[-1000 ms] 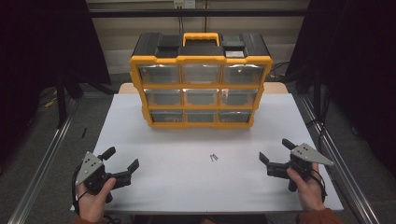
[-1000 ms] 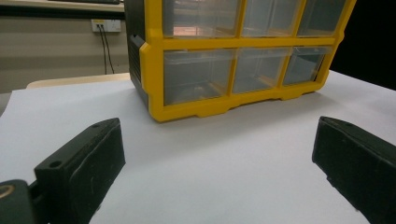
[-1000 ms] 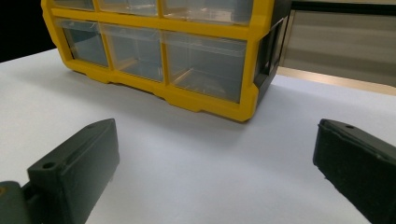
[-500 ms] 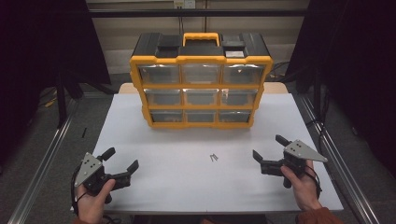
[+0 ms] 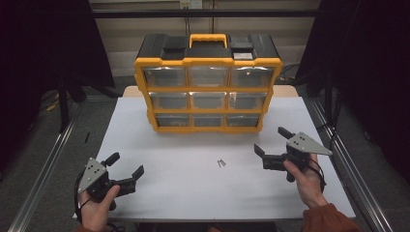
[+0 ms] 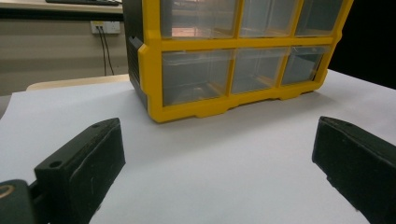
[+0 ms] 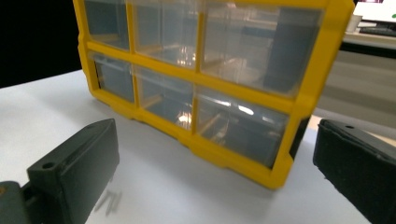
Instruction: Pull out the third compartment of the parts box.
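Observation:
A yellow and black drawer organizer [image 5: 208, 92] with clear drawers stands at the back middle of the white table [image 5: 183, 198]. A few small screws [image 5: 221, 163] lie on the table in front of it. My left gripper [image 5: 126, 164] is held low at the front left, open and holding nothing, and faces the organizer [image 6: 233, 60]. My right gripper [image 5: 270, 140] hovers at the right, open and holding nothing, just right of the screws. Its camera looks at the organizer's lower right drawers [image 7: 210, 79], and the screws [image 7: 108, 201] lie by its left jaw.
Metal rails [image 5: 43, 169] run along both sides of the table. Dark curtains [image 5: 43, 43] hang at left and right. A wall socket with cables [image 6: 103, 28] sits behind the organizer.
My right gripper has moved forward and a little left, toward the organizer's lower right corner. The left gripper has stayed put.

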A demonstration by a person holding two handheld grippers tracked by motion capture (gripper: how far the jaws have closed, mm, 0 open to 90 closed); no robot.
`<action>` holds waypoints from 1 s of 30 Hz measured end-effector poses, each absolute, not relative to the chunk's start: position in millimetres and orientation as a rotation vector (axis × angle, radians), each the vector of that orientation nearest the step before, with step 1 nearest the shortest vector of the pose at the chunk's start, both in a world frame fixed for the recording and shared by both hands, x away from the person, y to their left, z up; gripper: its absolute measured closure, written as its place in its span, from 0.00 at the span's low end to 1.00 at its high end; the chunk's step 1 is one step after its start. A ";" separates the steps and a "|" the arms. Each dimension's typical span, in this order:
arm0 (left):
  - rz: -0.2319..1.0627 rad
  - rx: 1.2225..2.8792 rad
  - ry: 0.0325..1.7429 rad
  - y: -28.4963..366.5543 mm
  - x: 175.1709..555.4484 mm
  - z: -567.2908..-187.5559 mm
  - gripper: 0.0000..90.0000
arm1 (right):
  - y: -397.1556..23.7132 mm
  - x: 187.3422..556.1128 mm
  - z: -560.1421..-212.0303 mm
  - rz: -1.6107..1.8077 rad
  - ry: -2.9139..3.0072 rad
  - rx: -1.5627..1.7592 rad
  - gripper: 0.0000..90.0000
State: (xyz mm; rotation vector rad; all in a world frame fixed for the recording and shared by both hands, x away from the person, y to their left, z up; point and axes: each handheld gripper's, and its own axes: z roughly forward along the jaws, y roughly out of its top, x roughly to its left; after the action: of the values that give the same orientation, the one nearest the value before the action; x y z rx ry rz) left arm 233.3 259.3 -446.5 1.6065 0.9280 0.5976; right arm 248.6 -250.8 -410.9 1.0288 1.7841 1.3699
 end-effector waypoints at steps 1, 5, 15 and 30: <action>0.597 1.606 0.929 259.5 233.2 -446.4 0.03 | -248.9 250.8 -409.0 1.372 1.783 1.021 0.00; 0.596 1.601 0.931 259.5 233.1 -446.4 0.03 | -242.5 258.0 -401.7 1.378 1.768 1.002 0.00; 0.600 1.610 0.926 259.2 233.2 -446.3 0.03 | -232.5 270.7 -381.1 1.383 1.739 0.946 0.00; 0.598 1.605 0.932 259.0 233.1 -446.6 0.03 | -219.2 287.2 -361.7 1.355 1.666 0.851 0.00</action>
State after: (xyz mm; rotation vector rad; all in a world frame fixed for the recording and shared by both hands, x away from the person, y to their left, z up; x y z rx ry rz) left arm 233.1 259.0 -446.6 1.6050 0.9320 0.5977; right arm 287.2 -219.2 -361.7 0.8506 1.6665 1.3554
